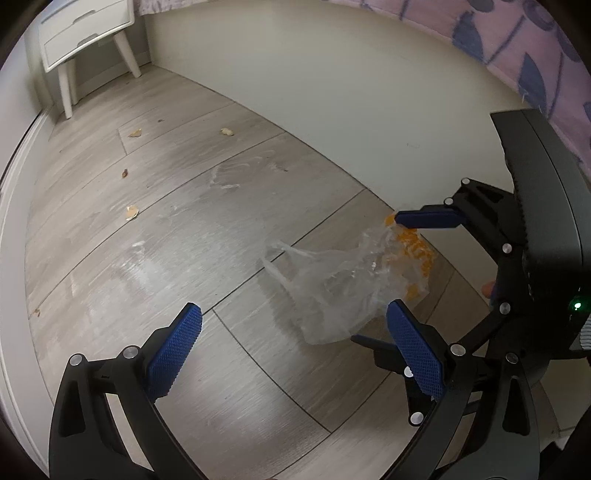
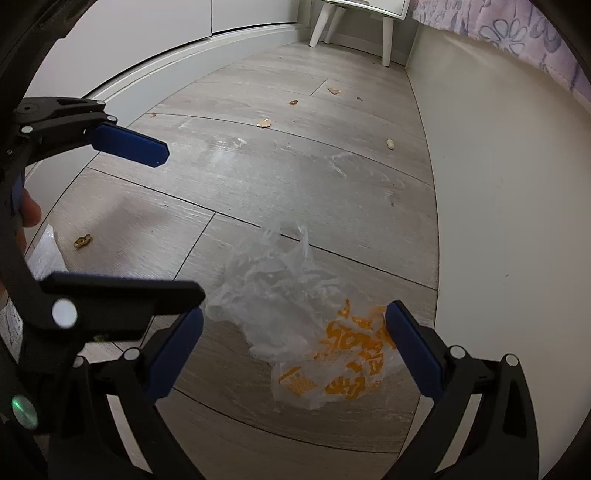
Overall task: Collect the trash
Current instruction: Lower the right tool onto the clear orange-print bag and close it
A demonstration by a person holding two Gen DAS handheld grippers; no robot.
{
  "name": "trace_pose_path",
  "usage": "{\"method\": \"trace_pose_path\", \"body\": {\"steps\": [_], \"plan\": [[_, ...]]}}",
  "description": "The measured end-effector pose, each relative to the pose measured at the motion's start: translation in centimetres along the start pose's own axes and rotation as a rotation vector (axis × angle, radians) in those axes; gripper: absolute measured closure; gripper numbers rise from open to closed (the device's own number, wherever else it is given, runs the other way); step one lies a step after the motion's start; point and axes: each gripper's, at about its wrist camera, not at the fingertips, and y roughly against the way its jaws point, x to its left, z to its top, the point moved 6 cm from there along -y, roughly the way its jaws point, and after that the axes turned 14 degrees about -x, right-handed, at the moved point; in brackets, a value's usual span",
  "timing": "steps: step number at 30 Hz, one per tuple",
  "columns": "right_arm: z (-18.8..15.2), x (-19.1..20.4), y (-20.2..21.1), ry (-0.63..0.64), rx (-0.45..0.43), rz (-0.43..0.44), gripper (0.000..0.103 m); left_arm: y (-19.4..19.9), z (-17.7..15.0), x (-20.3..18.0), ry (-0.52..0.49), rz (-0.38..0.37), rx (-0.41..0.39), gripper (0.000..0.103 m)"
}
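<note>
A crumpled clear plastic bag (image 1: pixel 332 288) with orange print lies on the grey wood floor beside the bed's side panel. My right gripper (image 2: pixel 295 354) is open and hovers low over the bag (image 2: pixel 295 314), one finger on each side of its orange end. In the left wrist view the right gripper (image 1: pixel 400 280) straddles that same end. My left gripper (image 1: pixel 295 350) is open and holds nothing, just left of the bag; it shows at the left edge of the right wrist view (image 2: pixel 181 221). Small shell scraps (image 1: pixel 132 212) (image 2: pixel 264 123) are scattered farther off.
A white nightstand (image 1: pixel 85 33) on legs stands in the far corner. The pale bed panel (image 1: pixel 332 92) under a purple floral cover (image 1: pixel 517 48) runs along the right. A white baseboard (image 2: pixel 147 74) bounds the left. Another shell piece (image 2: pixel 82 242) lies near a clear wrapper (image 2: pixel 44 254).
</note>
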Motion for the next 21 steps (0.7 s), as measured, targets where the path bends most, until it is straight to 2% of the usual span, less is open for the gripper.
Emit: {"method": "trace_pose_path", "body": {"steps": [3, 4, 5, 7, 10, 12, 13, 15, 16, 21], "plan": [[0.0, 0.0, -0.2, -0.006, 0.003, -0.005, 0.007, 0.1, -0.4, 0.1, -0.003, -0.004, 0.010, 0.006], [0.0, 0.0, -0.2, -0.011, 0.004, -0.003, 0.010, 0.2, -0.6, 0.2, -0.002, -0.003, 0.014, 0.006], [-0.1, 0.1, -0.3, -0.015, 0.006, -0.001, 0.025, 0.3, -0.7, 0.3, -0.001, -0.001, 0.017, 0.006], [-0.3, 0.2, -0.5, -0.007, 0.015, -0.009, 0.043, 0.3, -1.0, 0.7, 0.006, 0.002, 0.025, 0.006], [-0.6, 0.0, -0.9, -0.016, 0.027, -0.010, 0.049, 0.3, -1.2, 1.0, 0.010, 0.003, 0.028, 0.006], [-0.7, 0.0, -1.0, -0.023, 0.030, -0.003, 0.062, 0.2, -1.2, 1.1, 0.010, 0.004, 0.028, 0.006], [-0.7, -0.1, -1.0, -0.024, 0.030, -0.005, 0.072, 0.2, -1.2, 1.1, 0.011, 0.005, 0.027, 0.006], [-0.5, -0.1, -0.9, -0.030, 0.024, -0.003, 0.082, 0.2, -1.2, 1.3, 0.018, 0.008, 0.026, 0.006], [-0.3, 0.0, -0.9, -0.034, 0.023, 0.002, 0.086, 0.2, -1.2, 1.4, 0.020, 0.009, 0.025, 0.006], [0.0, 0.5, -0.7, -0.047, 0.018, 0.046, 0.094, 0.4, -1.2, 1.5, 0.024, 0.015, 0.022, 0.006]]}}
